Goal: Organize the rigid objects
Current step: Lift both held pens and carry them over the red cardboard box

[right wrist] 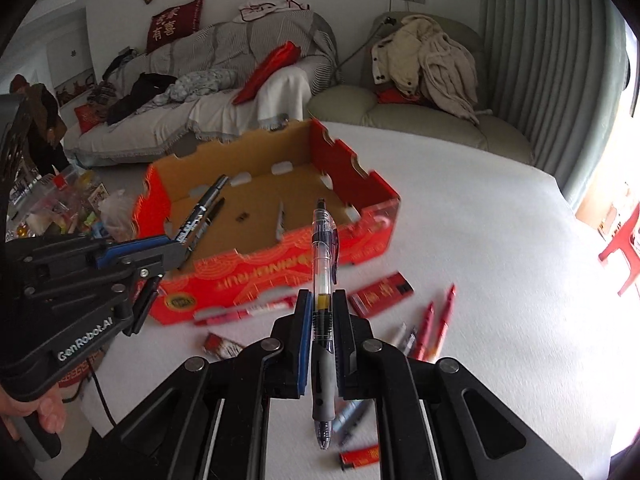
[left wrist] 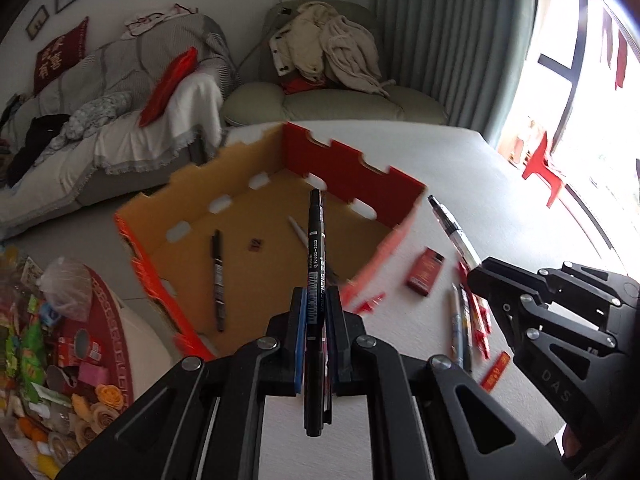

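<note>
Ahead of both sets of jaws sits the red cardboard box (left wrist: pixel 256 216) on the white desk (left wrist: pixel 460 168). Inside it lie a black marker (left wrist: pixel 218 280), a pale pen (left wrist: pixel 298 232) and a small dark scrap (left wrist: pixel 256 245).

The left gripper (left wrist: pixel 316 312) has its jaws clamped on a black marker pen (left wrist: pixel 316 256), which points out over the box floor. The right gripper (right wrist: pixel 322 316) has its jaws clamped on a clear pen (right wrist: pixel 322 280) with a grey grip, short of the box's near wall.

Only the right wrist view shows the box's printed outer wall (right wrist: pixel 260 280) and a person's hand (right wrist: pixel 44 416) on the left handle. Loose red pens (right wrist: pixel 434 324) lie right of the jaws.
</note>
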A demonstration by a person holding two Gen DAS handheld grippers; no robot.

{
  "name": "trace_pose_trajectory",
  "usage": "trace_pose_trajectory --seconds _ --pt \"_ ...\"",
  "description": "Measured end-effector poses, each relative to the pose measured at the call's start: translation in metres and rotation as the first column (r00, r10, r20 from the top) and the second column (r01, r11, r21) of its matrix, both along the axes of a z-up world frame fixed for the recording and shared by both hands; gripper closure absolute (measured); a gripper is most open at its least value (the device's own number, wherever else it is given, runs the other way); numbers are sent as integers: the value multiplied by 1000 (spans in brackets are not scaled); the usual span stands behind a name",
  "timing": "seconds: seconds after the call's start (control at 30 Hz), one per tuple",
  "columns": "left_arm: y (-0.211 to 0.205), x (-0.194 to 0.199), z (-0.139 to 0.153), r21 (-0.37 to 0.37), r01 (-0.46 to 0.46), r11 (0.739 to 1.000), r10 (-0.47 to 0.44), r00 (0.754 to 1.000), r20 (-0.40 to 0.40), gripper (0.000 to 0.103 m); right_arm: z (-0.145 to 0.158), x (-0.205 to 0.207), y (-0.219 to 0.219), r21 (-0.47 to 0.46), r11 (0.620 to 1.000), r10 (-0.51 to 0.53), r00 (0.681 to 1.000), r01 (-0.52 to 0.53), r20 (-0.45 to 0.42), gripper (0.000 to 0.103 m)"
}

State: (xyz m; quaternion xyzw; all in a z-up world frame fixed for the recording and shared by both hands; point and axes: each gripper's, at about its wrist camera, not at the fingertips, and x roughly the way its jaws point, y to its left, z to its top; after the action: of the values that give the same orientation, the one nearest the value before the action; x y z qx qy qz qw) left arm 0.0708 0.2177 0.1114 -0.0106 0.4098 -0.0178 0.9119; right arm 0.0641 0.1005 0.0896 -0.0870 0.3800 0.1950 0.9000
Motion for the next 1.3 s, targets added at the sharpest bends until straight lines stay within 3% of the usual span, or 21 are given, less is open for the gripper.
trace_pose_trajectory --seconds 0.37,0.7,1.3 --pt "43 33 17 11 -65 998 65 998 15 94 15 39 58 33 996 76 997 -77 14 92" --pt "50 65 -13 -24 -87 996 86 996 -28 94 -3 69 81 27 995 100 995 -99 -14 93" --pt "59 103 -47 -12 -127 992 125 988 -92 94 -29 111 84 23 993 113 991 -112 -66 92"
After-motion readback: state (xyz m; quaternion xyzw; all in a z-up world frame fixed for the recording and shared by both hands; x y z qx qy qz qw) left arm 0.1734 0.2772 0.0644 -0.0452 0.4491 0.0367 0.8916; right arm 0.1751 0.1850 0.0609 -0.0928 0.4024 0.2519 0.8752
